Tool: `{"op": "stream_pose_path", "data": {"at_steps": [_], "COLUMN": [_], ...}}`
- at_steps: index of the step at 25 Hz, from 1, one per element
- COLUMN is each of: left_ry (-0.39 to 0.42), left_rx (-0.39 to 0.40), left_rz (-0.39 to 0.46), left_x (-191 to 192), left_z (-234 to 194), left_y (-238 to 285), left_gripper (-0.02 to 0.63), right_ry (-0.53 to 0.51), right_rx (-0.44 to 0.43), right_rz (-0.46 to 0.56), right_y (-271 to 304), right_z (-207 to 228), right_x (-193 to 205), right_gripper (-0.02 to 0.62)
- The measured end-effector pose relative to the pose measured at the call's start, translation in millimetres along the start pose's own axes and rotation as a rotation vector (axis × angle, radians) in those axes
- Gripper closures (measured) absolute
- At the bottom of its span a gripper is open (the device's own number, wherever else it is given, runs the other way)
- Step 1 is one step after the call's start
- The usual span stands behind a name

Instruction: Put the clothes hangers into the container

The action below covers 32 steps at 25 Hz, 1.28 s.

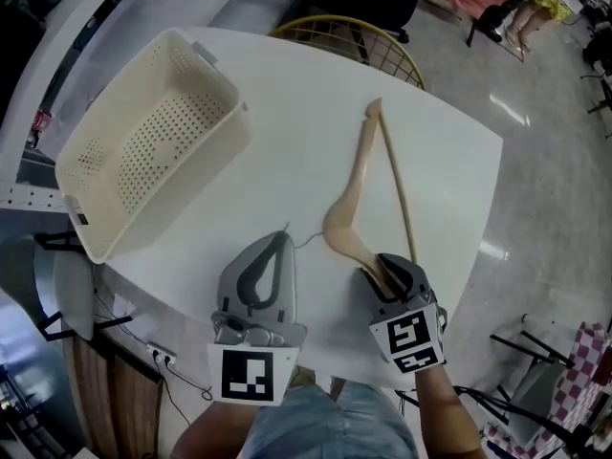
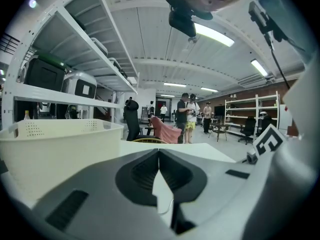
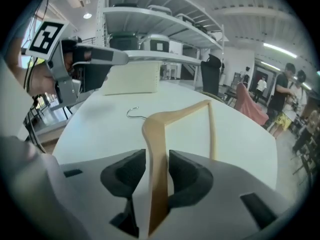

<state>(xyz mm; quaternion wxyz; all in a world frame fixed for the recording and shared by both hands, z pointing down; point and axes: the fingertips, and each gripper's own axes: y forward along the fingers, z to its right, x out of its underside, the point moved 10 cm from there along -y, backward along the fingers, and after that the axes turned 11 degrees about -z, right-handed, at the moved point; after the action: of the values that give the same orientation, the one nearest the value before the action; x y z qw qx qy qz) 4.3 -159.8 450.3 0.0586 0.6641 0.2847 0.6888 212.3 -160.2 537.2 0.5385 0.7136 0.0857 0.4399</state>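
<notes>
Barely begun: right gripper [image 1: 382, 268] pinches the wooden hanger [image 1: 356, 185] lying on the surface [image 1: 287, 142] at 1 o'clock; container [image 1: 105, 232] at 10 o'clock empty; left gripper [image 1: 284, 236] fingers closed on nothing.

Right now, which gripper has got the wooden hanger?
The right gripper: one arm of the hanger sits between its jaws. The left gripper has its jaws shut with nothing in them.

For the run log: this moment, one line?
left gripper: shut | right gripper: shut on wooden clothes hanger | cream perforated plastic basket: empty
</notes>
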Motion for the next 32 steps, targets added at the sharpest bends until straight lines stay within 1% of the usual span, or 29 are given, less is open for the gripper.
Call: {"op": "stream_pose_path", "data": {"at_steps": [1, 5, 6, 9, 11, 14, 18, 21, 28, 30, 32], "left_ry": [0.0, -0.001, 0.0, 0.003, 0.004, 0.004, 0.018, 0.032, 0.033, 0.043, 0.072], "left_rx": [-0.002, -0.004, -0.004, -0.007, -0.013, -0.028, -0.052, -0.068, -0.129, -0.153, -0.188], "left_rz": [0.0, 0.009, 0.012, 0.015, 0.017, 0.031, 0.056, 0.083, 0.159, 0.195, 0.245], "left_x": [0.0, -1.2, -1.8, -3.6, -4.9, -8.2, -14.3, -20.2, -39.8, -47.1, -53.4], "left_z": [-0.9, -1.1, -0.4, 2.7, 4.5, 6.9, 7.1, 12.0, 28.2, 34.9, 37.7], "left_y": [0.5, 1.4, 1.1, -1.4, -4.7, -13.0, -26.0, -38.7, -81.1, -97.9, -111.0], "left_gripper": [0.594, 0.594, 0.594, 0.594, 0.594, 0.594, 0.594, 0.594, 0.594, 0.594, 0.594], "right_ry": [-0.011, -0.002, -0.003, -0.008, 0.008, 0.055, 0.079, 0.098, 0.097, 0.089, 0.068], "right_rx": [-0.009, -0.044, -0.046, -0.038, -0.029, -0.019, 0.007, 0.006, 0.009, 0.009, 0.008], "right_rz": [-0.013, -0.044, -0.049, -0.045, -0.025, 0.023, 0.101, 0.165, 0.33, 0.385, 0.449], "right_y": [1.6, 3.6, 3.9, 3.9, 2.8, -4.0, -17.9, -36.1, -103.1, -127.7, -147.9], "right_z": [-0.6, 3.7, 4.4, 3.9, 3.1, 3.4, 5.9, 6.5, 0.0, -1.8, -0.3], "right_x": [-1.3, -5.2, -5.9, -5.4, -5.3, -7.7, -19.4, -31.6, -57.2, -63.0, -73.5], "right_gripper": [0.456, 0.473, 0.5, 0.503, 0.503, 0.505, 0.505, 0.505, 0.505, 0.505, 0.505]}}
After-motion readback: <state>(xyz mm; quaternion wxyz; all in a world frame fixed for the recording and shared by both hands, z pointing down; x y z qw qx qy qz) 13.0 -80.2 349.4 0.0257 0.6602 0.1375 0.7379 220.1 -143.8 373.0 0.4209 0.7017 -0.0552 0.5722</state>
